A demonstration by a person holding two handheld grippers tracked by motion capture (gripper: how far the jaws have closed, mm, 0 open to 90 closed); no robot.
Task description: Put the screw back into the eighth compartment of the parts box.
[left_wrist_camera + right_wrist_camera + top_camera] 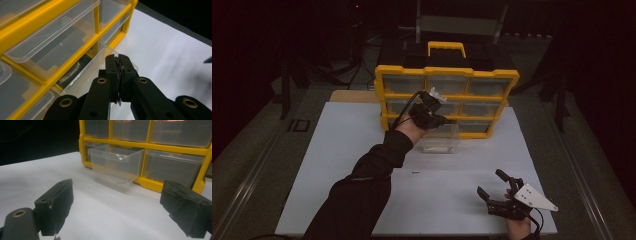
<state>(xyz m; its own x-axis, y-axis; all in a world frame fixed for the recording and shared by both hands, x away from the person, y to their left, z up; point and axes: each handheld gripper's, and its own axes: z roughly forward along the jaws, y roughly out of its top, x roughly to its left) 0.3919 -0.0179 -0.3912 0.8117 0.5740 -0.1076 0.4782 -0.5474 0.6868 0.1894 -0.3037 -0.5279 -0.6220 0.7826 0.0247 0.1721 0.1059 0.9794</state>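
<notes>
A white sheet (362, 165) covers most of the desk (252, 165), whose grey surface shows along the left and right edges. Near the sheet's middle lies a tiny dark object (415, 172), too small to identify. Beyond the desk's far edge stands a dim metal frame (459, 22) in darkness.

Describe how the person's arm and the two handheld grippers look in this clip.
The left arm wears a long black sleeve. Both grippers are black, with two jaws each. The left gripper has flat arms with brass-coloured rivets and worn, frayed pads. The right gripper carries a grey three-cornered plate with small holes, and its pads are rough and dark. A black cable loops from the left gripper.
</notes>
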